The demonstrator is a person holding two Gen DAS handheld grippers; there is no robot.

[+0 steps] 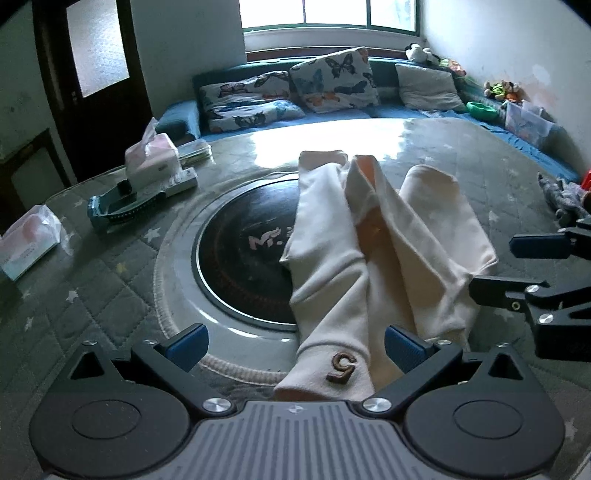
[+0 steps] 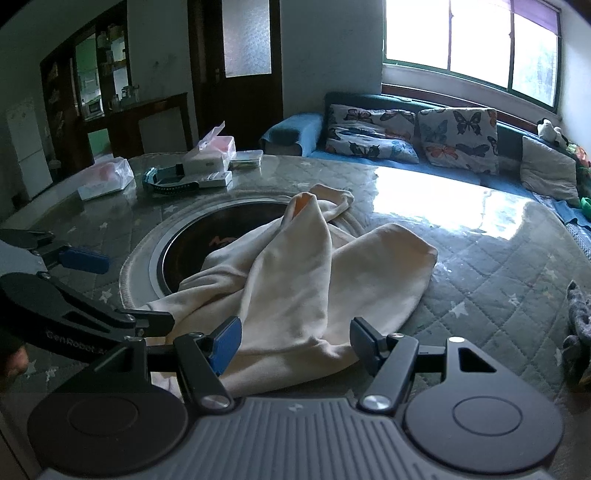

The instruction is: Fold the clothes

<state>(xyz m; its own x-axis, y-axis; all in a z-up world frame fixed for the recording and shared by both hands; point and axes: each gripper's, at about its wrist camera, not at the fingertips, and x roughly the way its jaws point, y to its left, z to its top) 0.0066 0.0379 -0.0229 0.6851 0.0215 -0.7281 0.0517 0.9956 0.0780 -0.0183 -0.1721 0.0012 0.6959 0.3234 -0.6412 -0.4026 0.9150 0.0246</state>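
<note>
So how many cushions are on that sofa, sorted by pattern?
Butterfly cushions: 3
Plain grey cushions: 1
Total: 4, on the blue sofa

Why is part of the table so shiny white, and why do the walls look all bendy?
In the left wrist view, window light bounces off the table as white glare behind the cream garment; in the right wrist view the same glare sits on the table below the blown-out window. Both views bend straight edges because the lens is fisheye, and their corners go dark.
</note>
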